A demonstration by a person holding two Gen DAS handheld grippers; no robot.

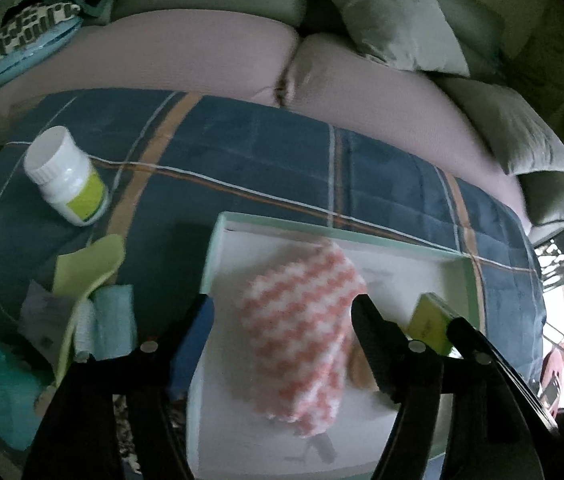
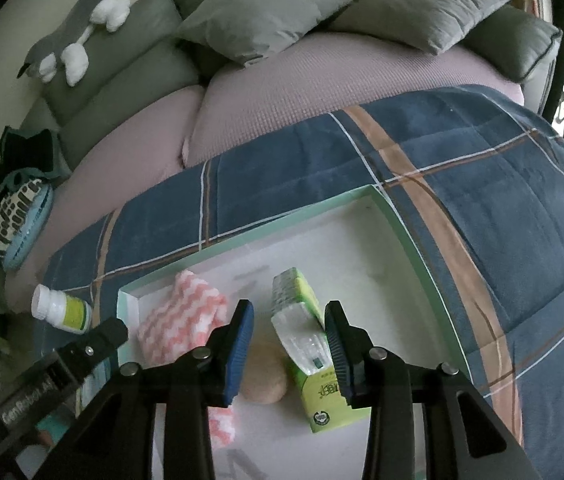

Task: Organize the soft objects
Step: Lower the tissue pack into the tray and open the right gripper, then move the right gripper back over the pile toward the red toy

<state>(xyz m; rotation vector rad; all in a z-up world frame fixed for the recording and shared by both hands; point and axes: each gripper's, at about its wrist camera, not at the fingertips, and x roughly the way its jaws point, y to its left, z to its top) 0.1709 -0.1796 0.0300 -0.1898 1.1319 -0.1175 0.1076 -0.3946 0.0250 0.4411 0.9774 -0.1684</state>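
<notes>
Left wrist view, bottom of frame: the left claw stands with its jaws wide apart over the pink-and-white cloth, one finger on each side of it; the pads do not press on it. The cloth lies folded inside the tray, a shallow white box with a pale green rim, at lower centre. At lower right the right claw's black finger overlaps a green tissue pack in the tray. At lower left, outside the tray, lies a heap of cloths in yellow-green, pale blue and teal. Above it, at mid left, a white bottle with a yellow-green label lies tilted on the blue plaid blanket.

Right wrist view, bottom of frame: the right claw has its blue pads partly apart around the tissue pack; whether the pads touch the pack cannot be told. A round tan object lies just left of the pack on the tray floor. The cloth rests in the tray's left corner, with the left claw's black finger beside it at lower left. The bottle lies left of the tray.

Upper frame, both views: a pinkish cover on the sofa seat, grey cushions, and at upper left a grey-and-white plush toy.
</notes>
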